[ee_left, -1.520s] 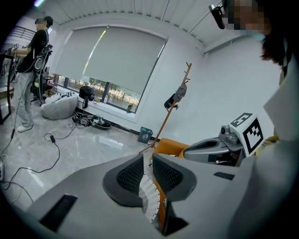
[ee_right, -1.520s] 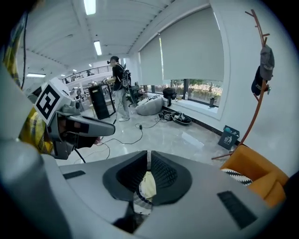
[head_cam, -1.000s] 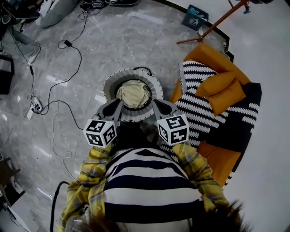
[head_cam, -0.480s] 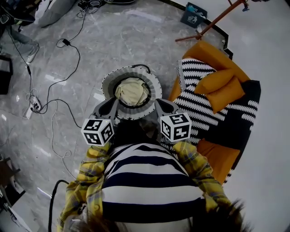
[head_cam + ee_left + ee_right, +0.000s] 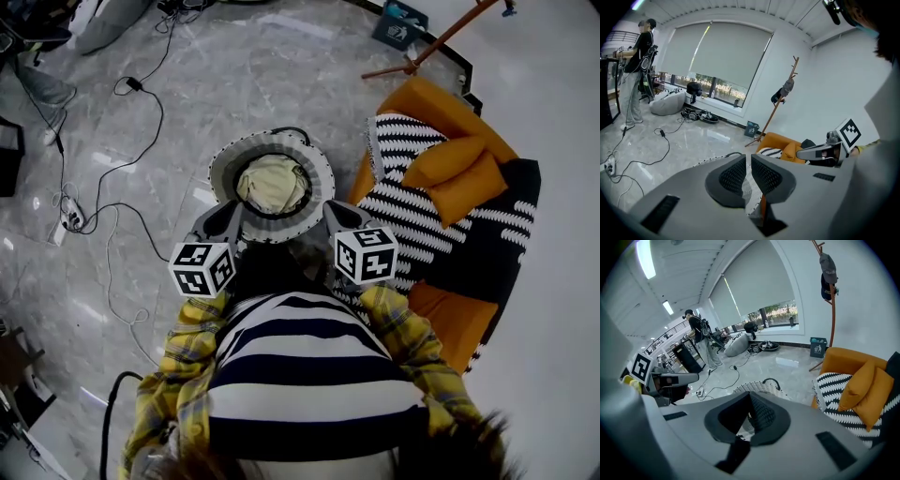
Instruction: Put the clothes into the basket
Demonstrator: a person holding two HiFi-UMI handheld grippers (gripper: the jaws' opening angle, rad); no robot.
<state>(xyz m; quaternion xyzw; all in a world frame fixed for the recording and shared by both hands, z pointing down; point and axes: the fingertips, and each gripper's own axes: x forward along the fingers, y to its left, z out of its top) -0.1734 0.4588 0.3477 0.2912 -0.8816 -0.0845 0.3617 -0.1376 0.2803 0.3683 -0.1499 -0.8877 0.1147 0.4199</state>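
Both sets of fingers (image 5: pixel 733 176) closed: left gripper (image 5: pixel 748 158), right gripper (image 5: pixel 750 398); basket (image 5: pixel 319 169) on marble floor (image 5: pixel 234 84); sofa (image 5: pixel 431 108) beside

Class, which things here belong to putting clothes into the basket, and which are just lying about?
Belongs: basket; cream garment inside it; left gripper; right gripper.
Lying about: orange sofa; striped throw; orange cushions; floor cables; coat stand.
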